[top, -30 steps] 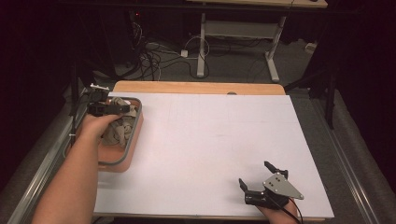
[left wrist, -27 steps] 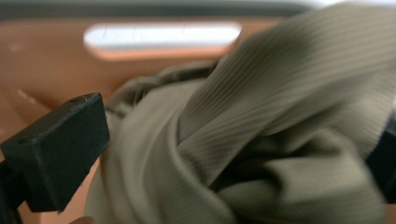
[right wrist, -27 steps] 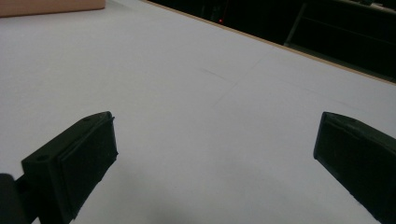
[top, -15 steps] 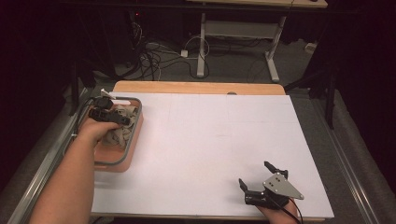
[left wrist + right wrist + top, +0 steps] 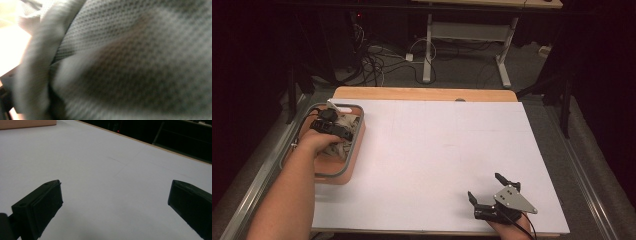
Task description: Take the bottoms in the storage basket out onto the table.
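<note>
Since the earlier frame the left gripper (image 5: 332,126) has been pushed deeper into the basket (image 5: 354,150) at left of the frame, directly against the grey cloth (image 5: 140,62), its jaw state hidden; the right gripper (image 5: 487,192) is held open, well apart.

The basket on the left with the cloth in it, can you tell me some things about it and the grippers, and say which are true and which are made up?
1. The left gripper is down inside the basket, among grey cloth. True.
2. The right gripper is squeezing a red ball. False: its jaws stand wide apart with nothing between them, over the white table.
3. The basket sits at the table's left edge. True.
4. The cloth is spread flat in the middle of the table. False: it lies bunched up in the basket.
5. The left gripper view shows grey mesh fabric very close up. True.
</note>
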